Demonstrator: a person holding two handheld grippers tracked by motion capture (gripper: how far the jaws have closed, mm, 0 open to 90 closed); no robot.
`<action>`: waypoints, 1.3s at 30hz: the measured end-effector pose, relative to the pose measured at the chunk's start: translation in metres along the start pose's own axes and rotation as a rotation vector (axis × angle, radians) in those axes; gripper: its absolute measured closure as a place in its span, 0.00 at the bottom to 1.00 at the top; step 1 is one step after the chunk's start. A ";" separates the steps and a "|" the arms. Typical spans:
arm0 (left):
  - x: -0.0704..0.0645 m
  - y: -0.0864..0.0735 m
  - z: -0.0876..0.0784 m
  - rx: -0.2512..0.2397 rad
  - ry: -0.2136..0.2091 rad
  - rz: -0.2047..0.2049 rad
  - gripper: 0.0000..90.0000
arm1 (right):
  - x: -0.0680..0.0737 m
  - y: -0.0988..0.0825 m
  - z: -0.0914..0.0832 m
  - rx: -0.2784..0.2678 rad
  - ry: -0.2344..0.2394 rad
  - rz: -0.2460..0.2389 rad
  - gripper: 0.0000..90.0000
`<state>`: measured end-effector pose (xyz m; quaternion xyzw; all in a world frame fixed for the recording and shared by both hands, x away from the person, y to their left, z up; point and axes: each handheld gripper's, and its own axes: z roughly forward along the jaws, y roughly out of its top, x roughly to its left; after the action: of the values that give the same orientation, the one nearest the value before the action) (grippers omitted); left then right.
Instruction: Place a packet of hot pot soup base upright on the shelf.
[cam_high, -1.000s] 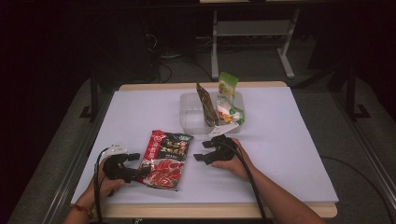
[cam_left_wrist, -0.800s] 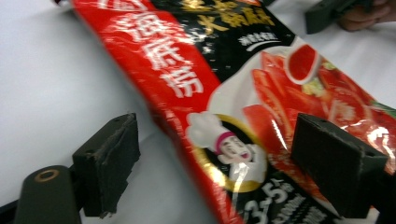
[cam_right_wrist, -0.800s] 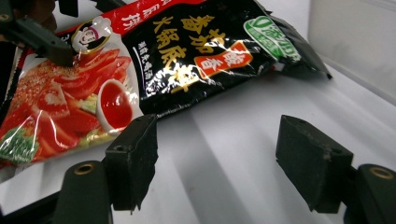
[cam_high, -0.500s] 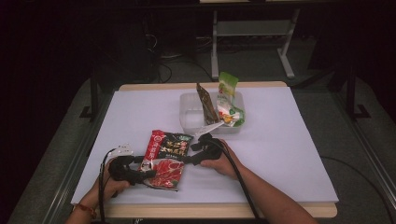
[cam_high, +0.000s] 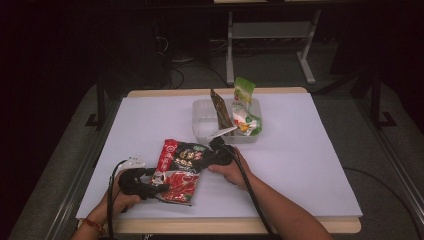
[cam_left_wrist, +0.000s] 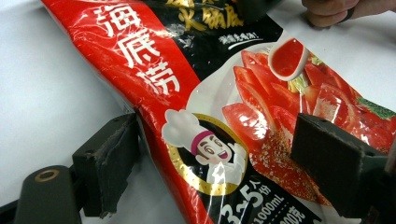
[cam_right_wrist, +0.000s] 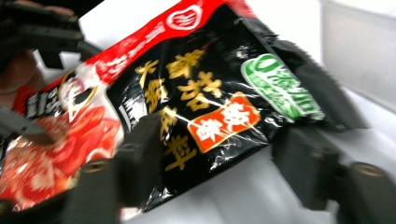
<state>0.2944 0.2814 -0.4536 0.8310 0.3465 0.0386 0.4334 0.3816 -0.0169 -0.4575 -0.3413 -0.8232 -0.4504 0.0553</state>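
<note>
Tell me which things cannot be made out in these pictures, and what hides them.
- Red and black pouch: its lower end is cut off by the bottom edge in the left gripper view.
- Right gripper: motion blur in its own view; whether the pads touch the pouch is unclear.
- Left gripper: jaws straddle the pouch; contact is unclear.
- Packets in the clear tub: too small in the high view to read.

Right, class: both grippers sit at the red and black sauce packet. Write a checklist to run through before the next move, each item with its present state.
1. Sauce packet lying flat on the table: ok.
2. Left gripper astride the packet's lower end: ok.
3. Left pads pressing it: not ok.
4. Right gripper, jaws just closing, gripping the packet's corner: cannot tell.
5. Clear tub has free space: ok.
</note>
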 end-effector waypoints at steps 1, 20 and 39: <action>0.000 0.000 0.000 0.000 0.000 -0.001 0.16 | 0.000 0.000 -0.001 -0.013 -0.006 -0.001 0.51; 0.009 0.003 -0.001 -0.015 -0.035 -0.035 0.15 | 0.018 0.012 -0.021 -0.137 -0.033 -0.080 0.83; 0.014 0.029 -0.001 -0.100 -0.133 -0.045 0.35 | 0.046 0.027 -0.040 -0.226 0.004 -0.232 0.89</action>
<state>0.3202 0.2793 -0.4344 0.8012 0.3331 -0.0090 0.4970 0.3543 -0.0147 -0.3969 -0.2471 -0.8010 -0.5442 -0.0345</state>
